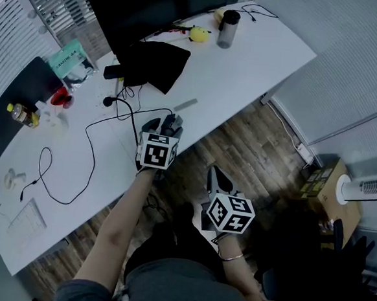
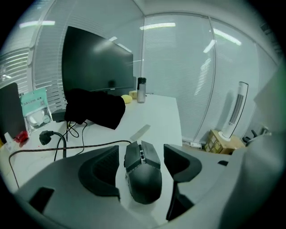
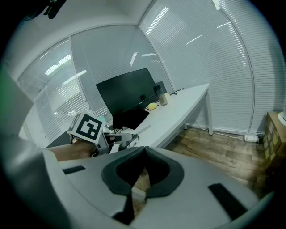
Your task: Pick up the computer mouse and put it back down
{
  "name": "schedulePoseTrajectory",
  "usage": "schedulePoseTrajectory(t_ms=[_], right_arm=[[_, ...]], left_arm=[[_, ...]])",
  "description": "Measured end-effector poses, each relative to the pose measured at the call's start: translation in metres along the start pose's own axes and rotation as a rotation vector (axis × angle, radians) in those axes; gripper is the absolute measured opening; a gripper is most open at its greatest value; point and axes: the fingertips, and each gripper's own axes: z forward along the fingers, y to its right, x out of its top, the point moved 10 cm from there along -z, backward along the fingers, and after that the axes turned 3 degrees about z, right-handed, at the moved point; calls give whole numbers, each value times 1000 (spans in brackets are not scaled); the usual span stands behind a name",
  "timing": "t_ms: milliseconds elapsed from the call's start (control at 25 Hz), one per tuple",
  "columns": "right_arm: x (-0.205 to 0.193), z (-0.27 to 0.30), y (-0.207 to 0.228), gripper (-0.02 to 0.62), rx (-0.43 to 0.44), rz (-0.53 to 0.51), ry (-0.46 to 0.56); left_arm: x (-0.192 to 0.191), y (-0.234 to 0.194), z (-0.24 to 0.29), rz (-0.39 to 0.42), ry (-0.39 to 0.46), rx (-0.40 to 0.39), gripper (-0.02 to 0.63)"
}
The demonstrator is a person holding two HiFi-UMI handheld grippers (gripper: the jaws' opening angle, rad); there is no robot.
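Black mouse (image 2: 143, 179) — between spread jaws of left claw (image 2: 141, 157).

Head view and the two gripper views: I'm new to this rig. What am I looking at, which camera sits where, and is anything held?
No robot arm here: a person holds a two-jaw tool in each hand. The head view looks down from the person's head; each gripper view rides on one tool and looks along its jaws. The left tool is over the white desk, jaws apart either side of the black computer mouse, with gaps showing, so nothing is gripped. The right tool hangs beyond the desk edge over the wooden floor, jaws together, empty. Also on the desk: a monitor, a black cloth, a bottle and cables.
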Motion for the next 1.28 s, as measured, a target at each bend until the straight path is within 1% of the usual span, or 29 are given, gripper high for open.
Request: schedulePoseTrajectory(t_ms=[200, 440, 560, 760, 1000, 1280], right_arm=[[0, -3, -10, 7, 9, -19, 9], [2, -8, -18, 7, 12, -66, 25], [2, -11, -20, 8, 15, -73, 31], [1, -18, -29, 7, 22, -83, 47], [0, -22, -43, 8, 40, -101, 59], [0, -25, -62, 7, 71, -150, 64]], left_arm=[[4, -7, -26, -40, 65, 0, 302], [-1, -13, -55, -79, 121, -12, 299], [-2, -16, -70, -101, 159, -11, 293], [-7, -19, -95, -119, 208, 8, 229], [-15, -20, -119, -126, 237, 25, 174], [-27, -27, -149, -149, 277, 53, 108]])
